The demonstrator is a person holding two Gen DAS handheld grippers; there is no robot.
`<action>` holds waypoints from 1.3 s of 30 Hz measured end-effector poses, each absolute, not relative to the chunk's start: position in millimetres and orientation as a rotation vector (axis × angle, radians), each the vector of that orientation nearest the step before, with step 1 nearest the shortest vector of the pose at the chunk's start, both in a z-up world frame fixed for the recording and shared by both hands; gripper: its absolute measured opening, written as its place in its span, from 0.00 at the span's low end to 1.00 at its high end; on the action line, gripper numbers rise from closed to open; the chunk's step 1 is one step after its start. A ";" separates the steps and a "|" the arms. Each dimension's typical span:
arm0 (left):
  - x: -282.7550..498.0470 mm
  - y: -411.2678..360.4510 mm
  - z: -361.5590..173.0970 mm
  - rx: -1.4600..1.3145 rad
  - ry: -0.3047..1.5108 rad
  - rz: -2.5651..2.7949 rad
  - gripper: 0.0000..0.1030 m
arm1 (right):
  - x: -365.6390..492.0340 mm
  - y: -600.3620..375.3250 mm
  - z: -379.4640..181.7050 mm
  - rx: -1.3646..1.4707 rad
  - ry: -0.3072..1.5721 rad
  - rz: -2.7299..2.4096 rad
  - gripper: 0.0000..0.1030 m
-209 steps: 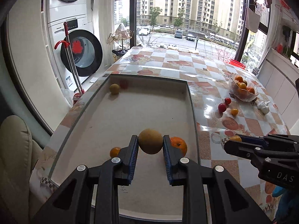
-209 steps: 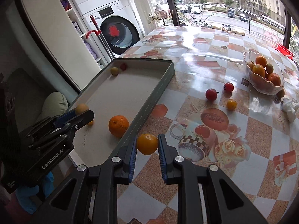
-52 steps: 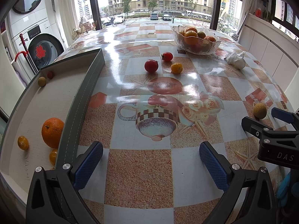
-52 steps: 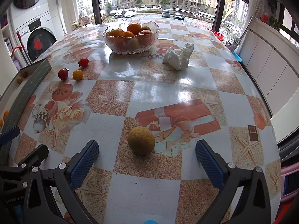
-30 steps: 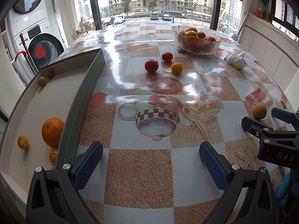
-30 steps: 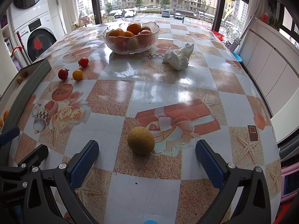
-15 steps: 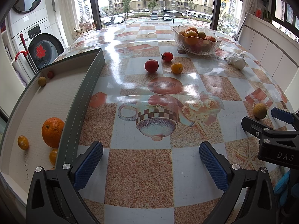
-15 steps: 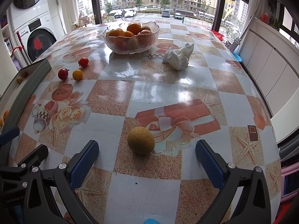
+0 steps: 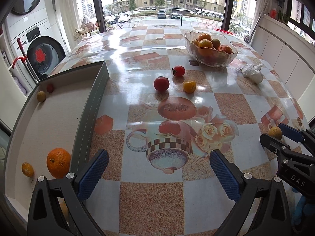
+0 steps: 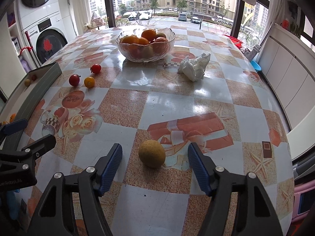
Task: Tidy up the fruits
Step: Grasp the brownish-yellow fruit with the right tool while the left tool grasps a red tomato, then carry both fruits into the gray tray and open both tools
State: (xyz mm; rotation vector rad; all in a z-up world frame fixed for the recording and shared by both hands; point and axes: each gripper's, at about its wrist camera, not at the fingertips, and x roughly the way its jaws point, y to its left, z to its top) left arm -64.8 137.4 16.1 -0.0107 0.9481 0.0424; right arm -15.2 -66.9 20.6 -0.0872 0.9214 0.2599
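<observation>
A round yellow-brown fruit [image 10: 151, 153] lies on the patterned table between the fingers of my open right gripper [image 10: 154, 166], untouched; it also shows in the left wrist view [image 9: 275, 133]. My left gripper [image 9: 158, 175] is open and empty over the teacup print. Beside it a grey tray [image 9: 88, 114] holds a large orange [image 9: 58, 165], a small orange fruit [image 9: 27, 169], a tan fruit [image 9: 41, 96] and a red one [image 9: 49, 88]. Two red tomatoes [image 9: 161, 83] [image 9: 178, 71] and a small orange fruit [image 9: 189, 86] lie on the table. A glass bowl [image 10: 145, 56] holds oranges.
A crumpled white tissue [image 10: 194, 66] lies right of the bowl. A washing machine [image 9: 42, 54] and a red-handled mop [image 9: 19, 59] stand beyond the table's left edge. White cabinets [image 10: 285, 72] run along the right.
In the last second the right gripper has narrowed around the yellow-brown fruit, still open. Seven seconds ago both grippers held fruits at the tray; those fruits are released now.
</observation>
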 end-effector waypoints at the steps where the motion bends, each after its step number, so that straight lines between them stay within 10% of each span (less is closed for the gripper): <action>1: -57.5 138.0 18.8 -0.012 0.945 0.044 0.97 | -14.6 -70.9 21.7 -0.046 0.926 0.286 0.27; 4: -32.0 141.1 19.7 -0.014 0.967 0.050 0.80 | -14.4 -82.3 20.3 0.041 0.925 0.330 0.27; 16: 28.0 146.8 5.5 -0.026 0.977 0.061 0.79 | -13.2 -88.2 18.3 0.089 0.927 0.366 0.27; 23: 25.7 143.2 9.7 -0.040 0.947 0.007 0.23 | -13.3 -87.2 18.1 0.085 0.928 0.365 0.27; 39: -83.8 219.1 79.3 -0.157 0.754 0.037 0.23 | -8.7 -26.2 47.9 0.050 0.956 0.548 0.27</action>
